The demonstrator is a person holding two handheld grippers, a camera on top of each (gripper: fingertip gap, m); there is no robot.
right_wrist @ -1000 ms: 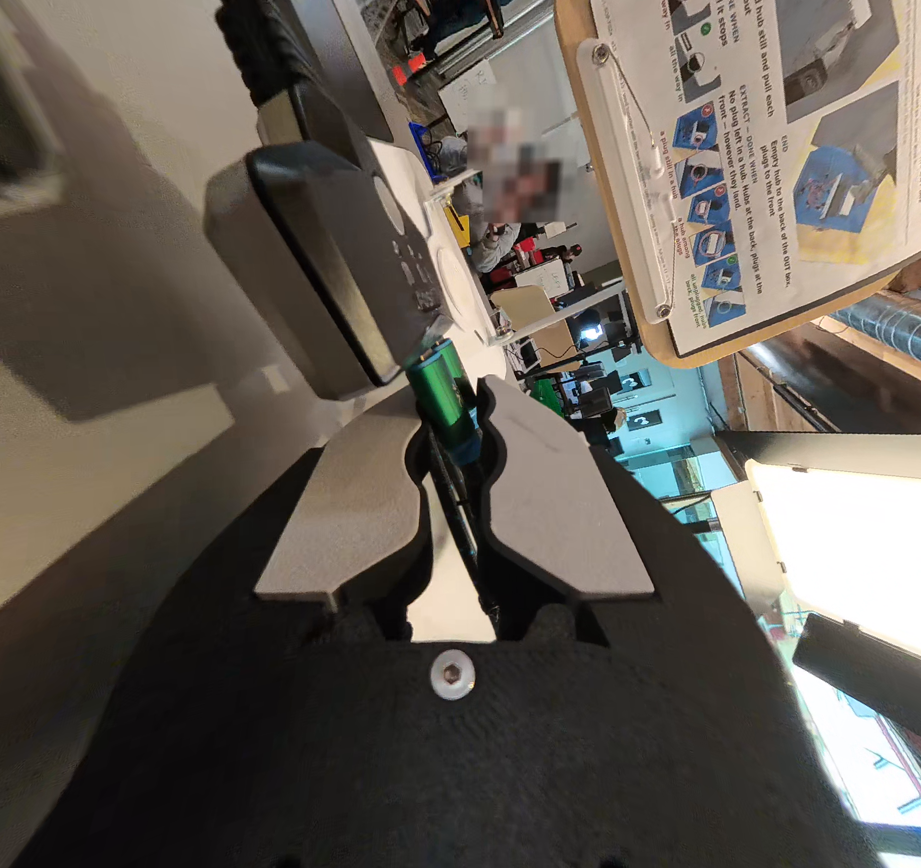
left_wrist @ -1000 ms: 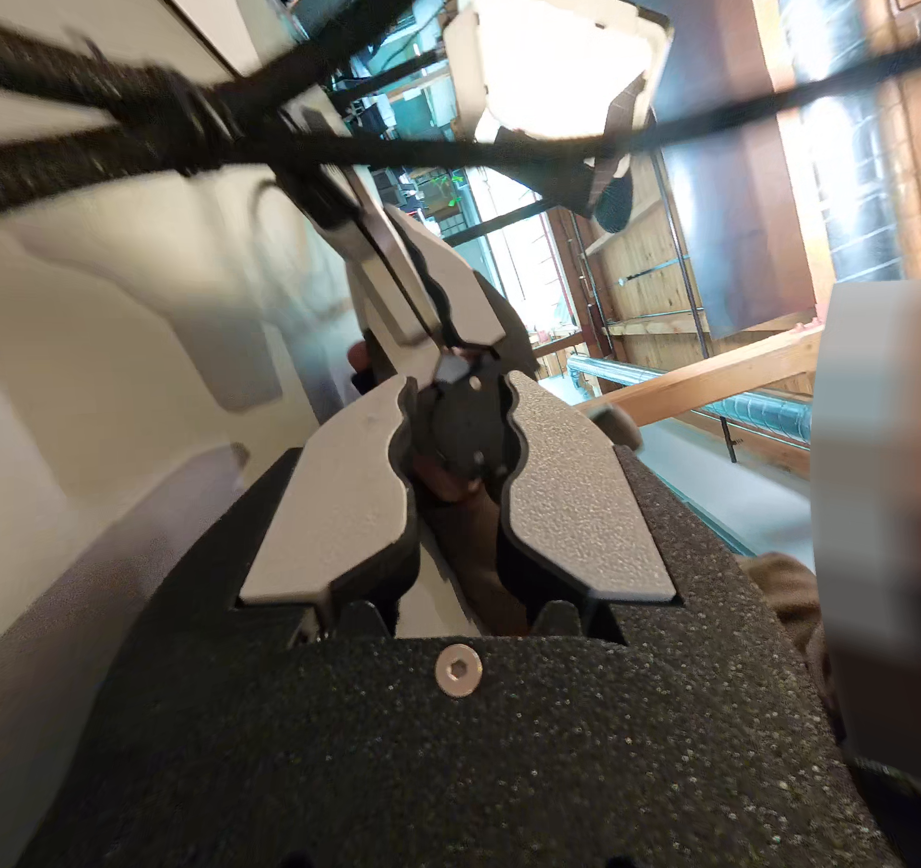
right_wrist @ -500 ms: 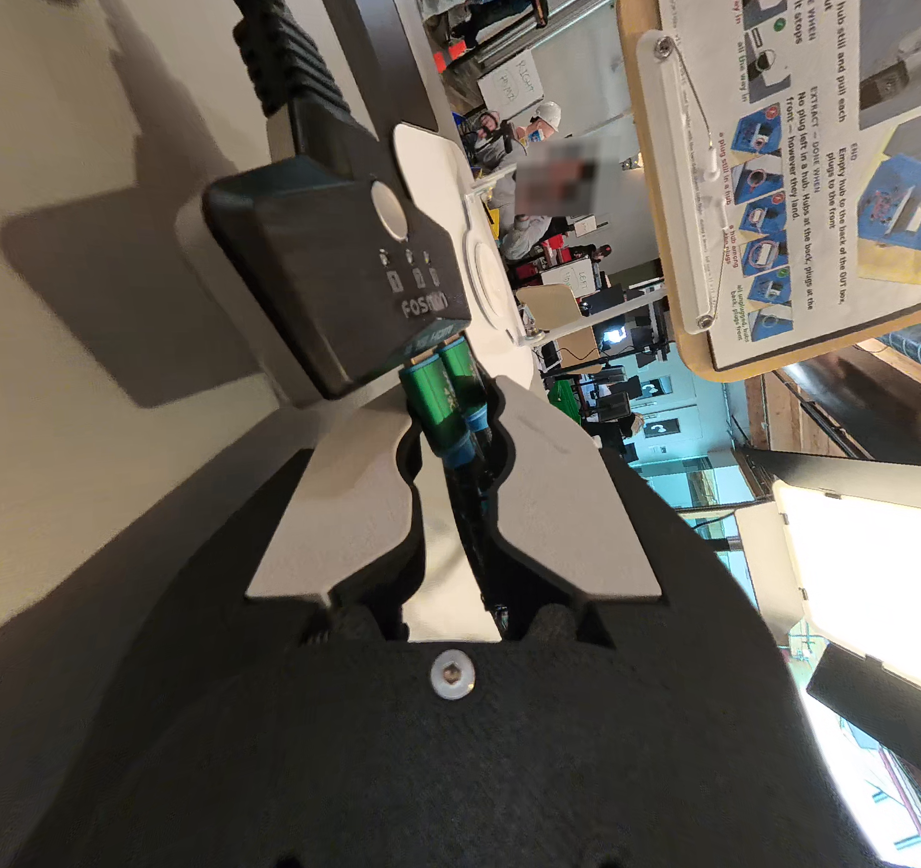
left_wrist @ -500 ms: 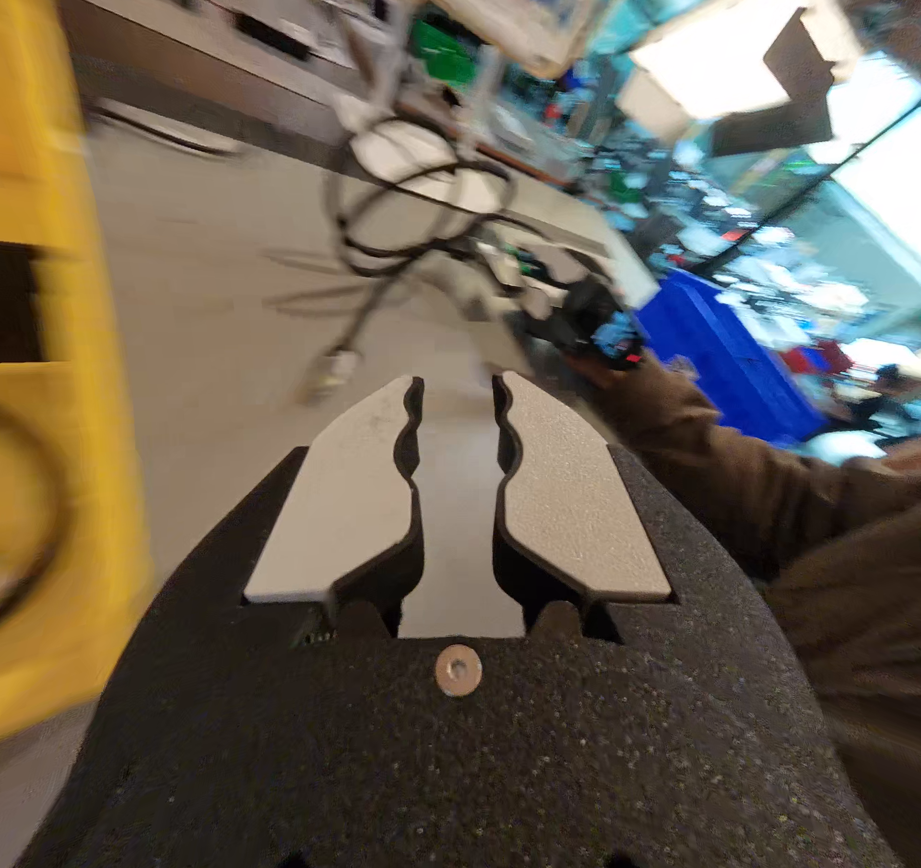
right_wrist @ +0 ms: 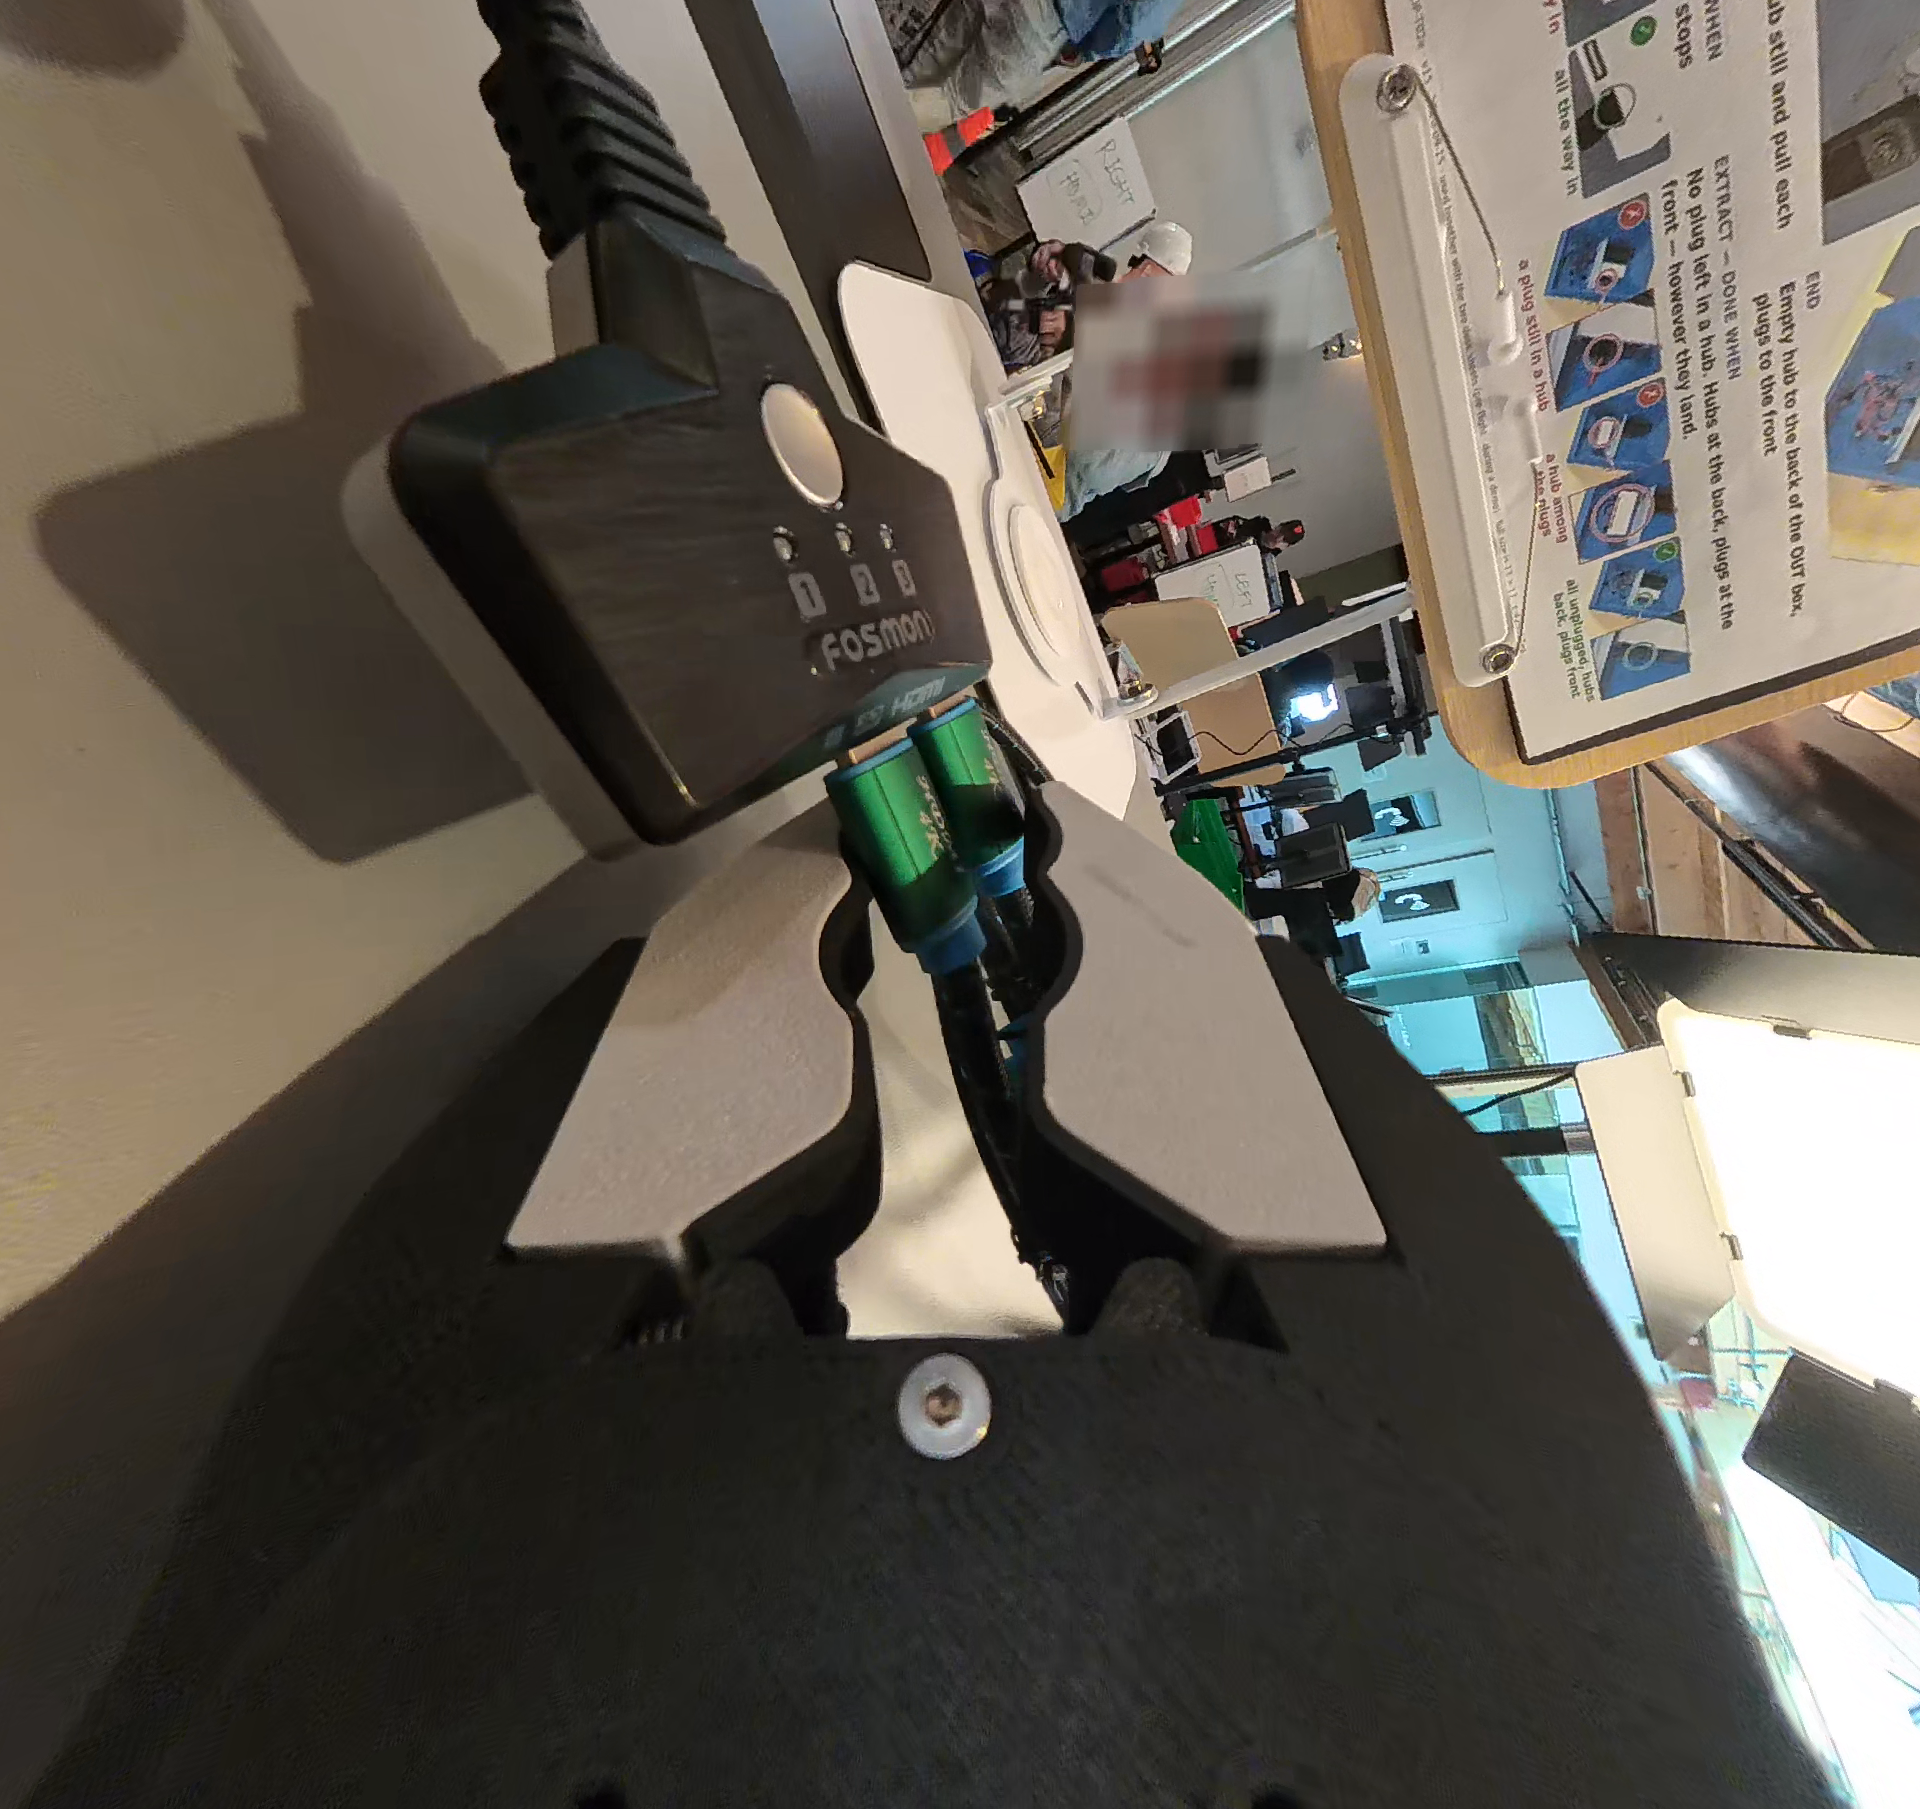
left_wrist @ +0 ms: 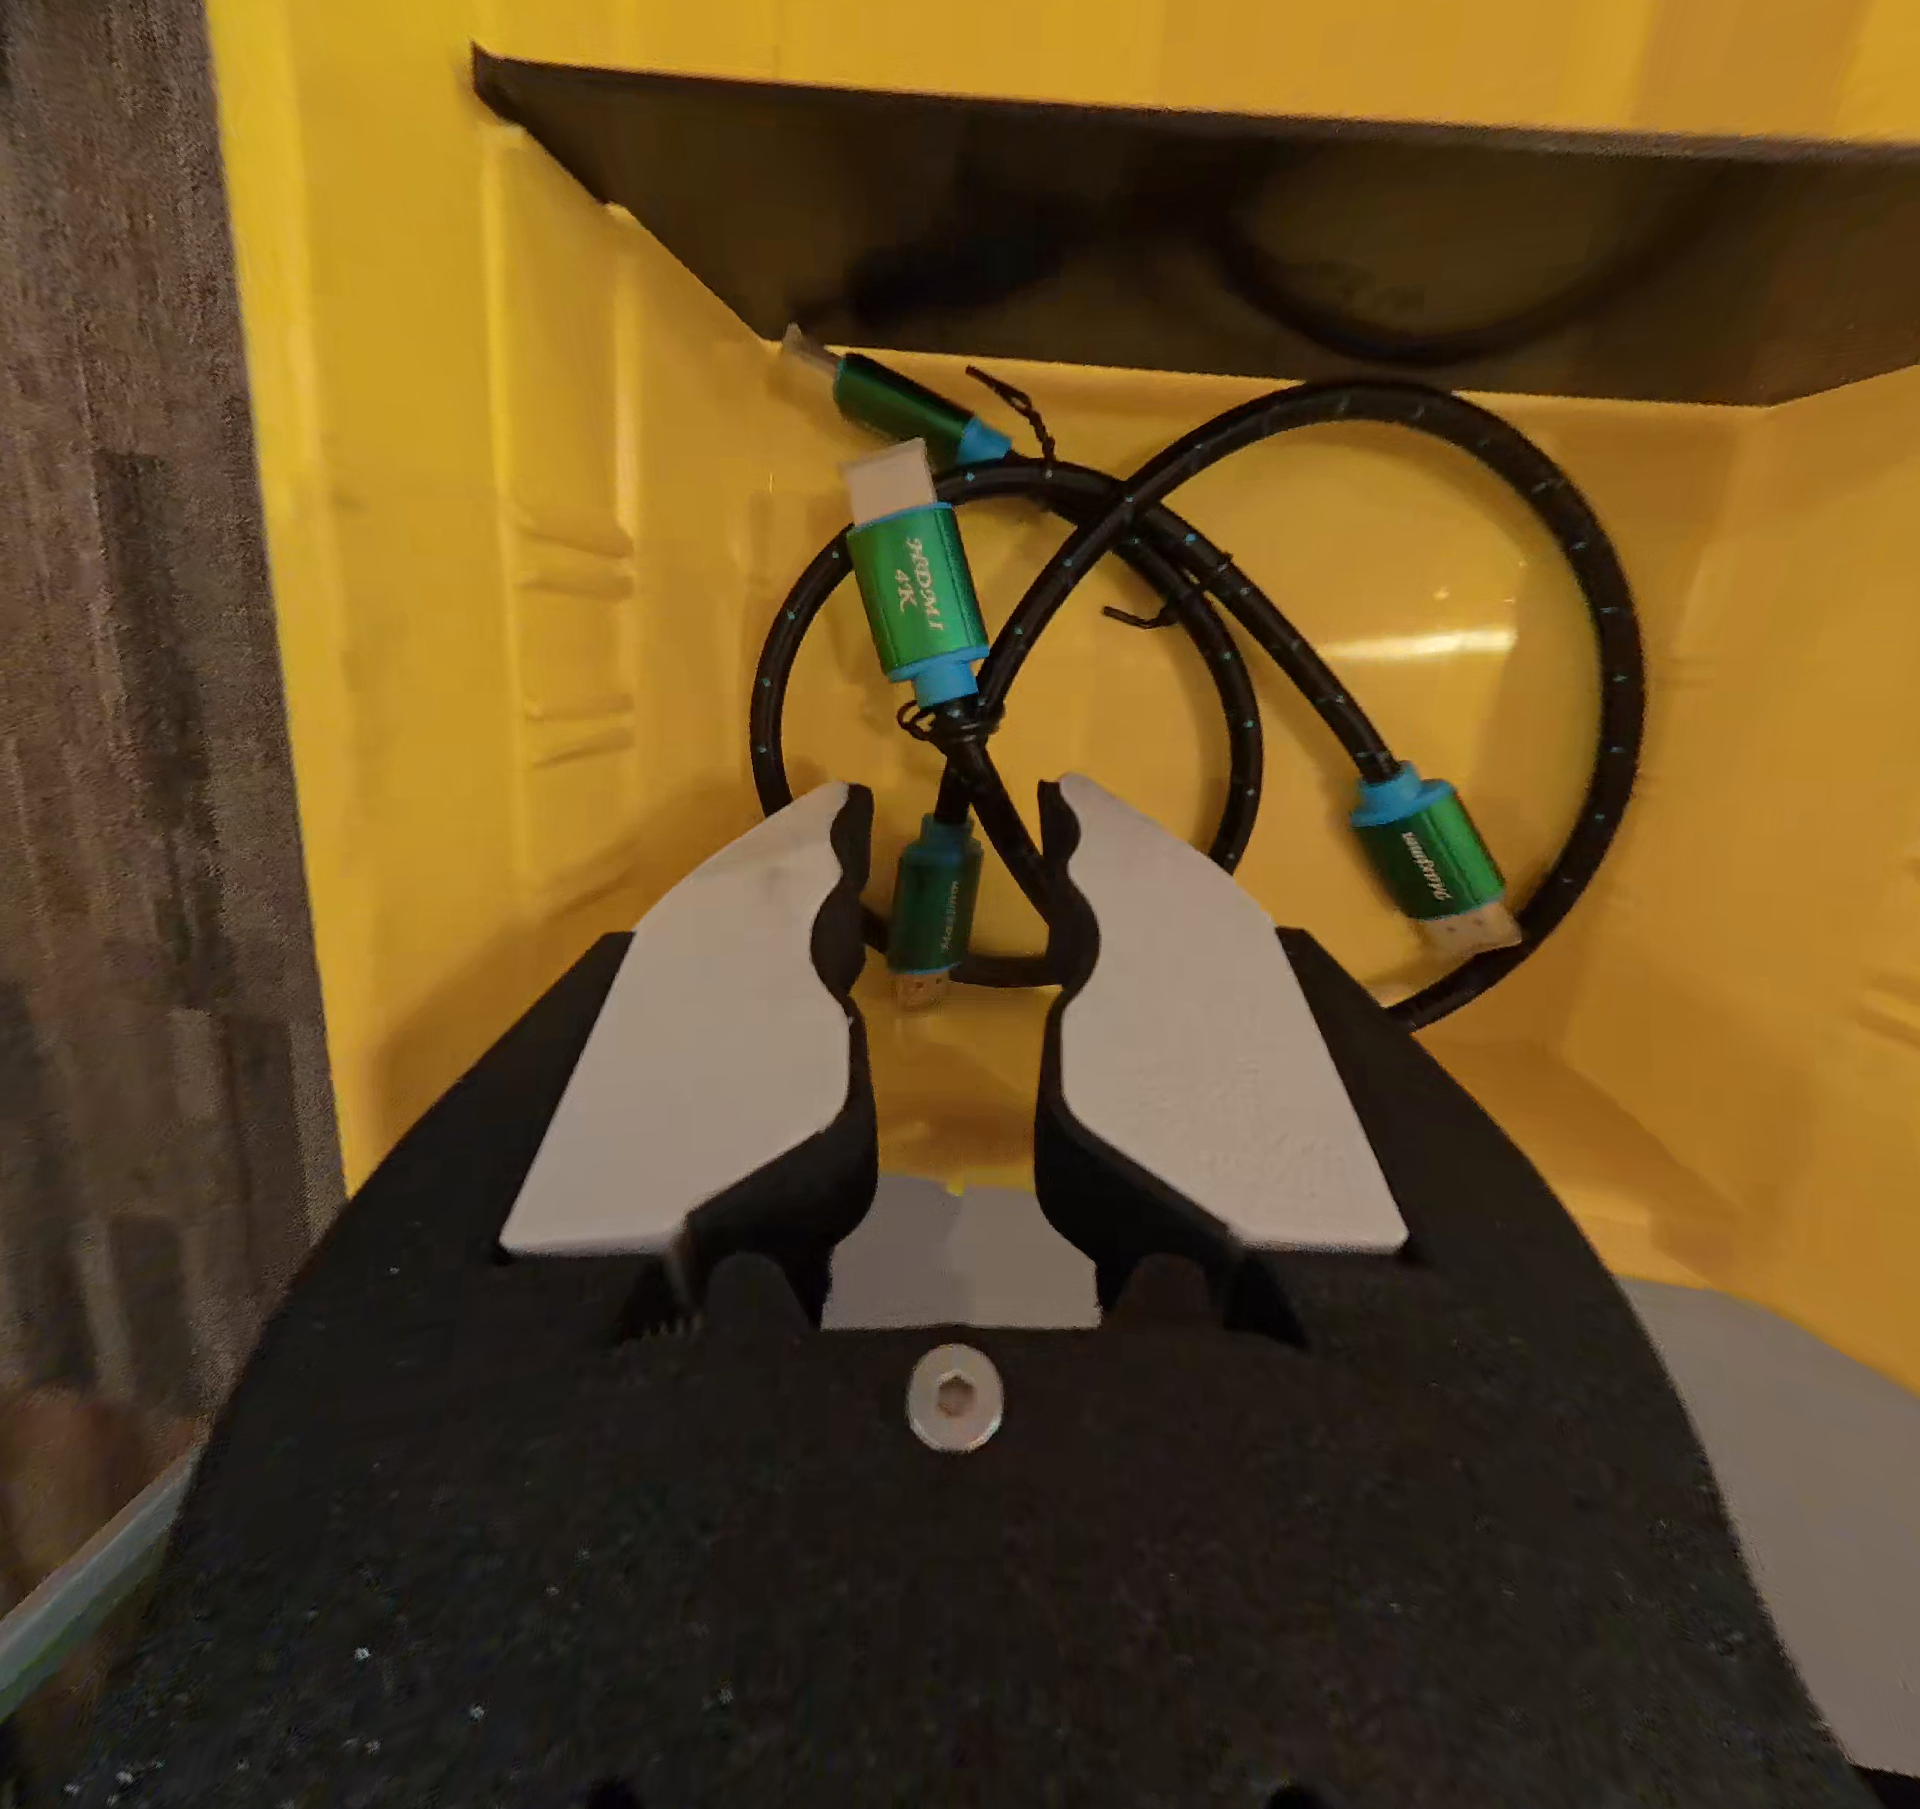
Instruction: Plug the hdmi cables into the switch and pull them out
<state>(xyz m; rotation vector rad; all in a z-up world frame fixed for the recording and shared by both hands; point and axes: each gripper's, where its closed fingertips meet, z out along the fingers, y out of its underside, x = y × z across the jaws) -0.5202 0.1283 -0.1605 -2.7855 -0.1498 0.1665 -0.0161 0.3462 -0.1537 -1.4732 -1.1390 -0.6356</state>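
Note:
In the left wrist view my left gripper (left_wrist: 956,803) is open and empty above a yellow bin (left_wrist: 416,616). Black braided cables (left_wrist: 1538,512) with green plugs lie in the bin. One green plug (left_wrist: 935,902) shows in the gap between my fingers, lying below them and apart from the pads. Other plugs (left_wrist: 914,596) (left_wrist: 1439,866) lie around it. In the right wrist view my right gripper (right_wrist: 940,824) is open at a black hub (right_wrist: 665,554). Two green plugs (right_wrist: 904,855) (right_wrist: 966,772) sit in the hub's end and stand between my pads.
A dark divider (left_wrist: 1143,232) crosses the bin's far part. The hub's thick black cable (right_wrist: 582,97) runs away over the pale table (right_wrist: 208,616). A wooden board with a printed sheet (right_wrist: 1621,305) on a white stand (right_wrist: 1039,564), and a bright lamp (right_wrist: 1818,1188), stand to the right.
My left gripper left the black thing between its fingers and swung over to the yellow bin. My right gripper's jaws widened around the green plugs at the hub; a second plug now shows.

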